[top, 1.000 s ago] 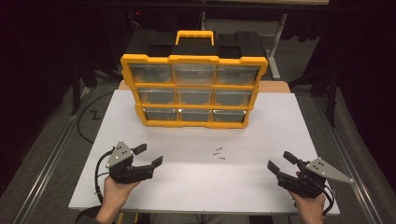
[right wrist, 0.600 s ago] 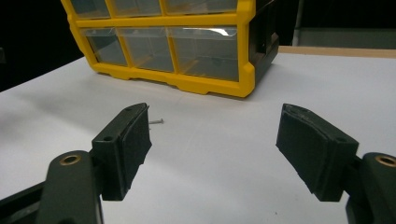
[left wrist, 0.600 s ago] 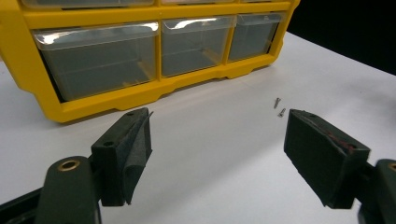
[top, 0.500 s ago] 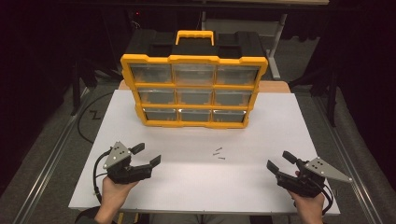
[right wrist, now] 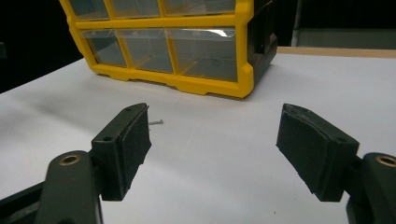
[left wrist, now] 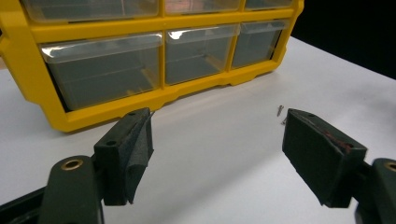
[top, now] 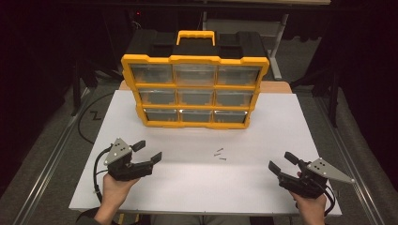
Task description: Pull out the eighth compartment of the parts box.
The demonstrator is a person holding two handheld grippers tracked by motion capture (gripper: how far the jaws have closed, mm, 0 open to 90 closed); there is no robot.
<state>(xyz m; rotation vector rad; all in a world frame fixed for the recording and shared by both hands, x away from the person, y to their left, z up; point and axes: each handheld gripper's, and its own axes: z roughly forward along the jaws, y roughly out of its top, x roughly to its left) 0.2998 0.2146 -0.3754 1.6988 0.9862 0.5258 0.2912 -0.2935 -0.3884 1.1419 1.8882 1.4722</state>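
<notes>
A yellow and black drawer organizer with clear drawers stands upright at the back of the white table top; its lower drawers are pushed in. Two small screws lie loose on the white surface in front of it, one seen as a small screw in each gripper view. My left gripper rests open at the near left, pointing toward the screws, nothing between its pads. My right gripper rests open at the near right, also with nothing between its jaws.
A wooden table edge shows behind the white top. Dark floor, a black cable and metal rails surround the table. Open white surface lies between the two grippers.
</notes>
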